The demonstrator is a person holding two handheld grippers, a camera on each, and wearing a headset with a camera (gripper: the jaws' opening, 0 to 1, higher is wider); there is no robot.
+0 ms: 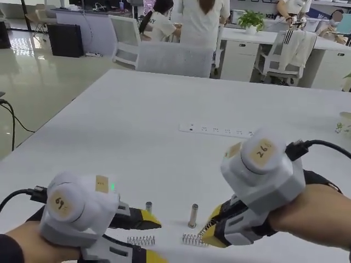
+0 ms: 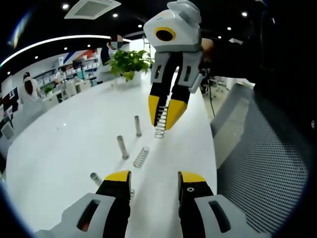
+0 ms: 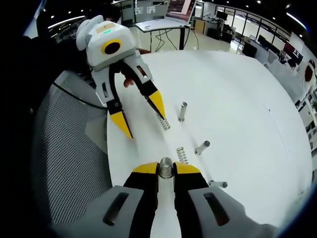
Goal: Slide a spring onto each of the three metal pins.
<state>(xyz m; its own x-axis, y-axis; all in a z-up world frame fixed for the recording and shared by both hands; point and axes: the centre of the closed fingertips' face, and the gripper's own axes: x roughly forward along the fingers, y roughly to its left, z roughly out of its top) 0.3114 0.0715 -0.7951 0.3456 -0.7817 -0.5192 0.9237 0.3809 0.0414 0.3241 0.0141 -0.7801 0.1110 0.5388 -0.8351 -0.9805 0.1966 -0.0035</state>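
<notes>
White workbench [image 1: 164, 120] with three pins [image 2: 121, 147], right tool [image 3: 166, 171] clenched on a spring [image 2: 159, 123], left tool [image 2: 154, 177] released

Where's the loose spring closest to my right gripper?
In the right gripper view, the spring lies on the table just ahead of the right gripper, beside the middle pin.

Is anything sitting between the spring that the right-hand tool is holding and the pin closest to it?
Nothing visible does. The right gripper holds the spring beside the nearest pin, with bare white table between them. A loose spring lies further off, by the middle pin.
</notes>
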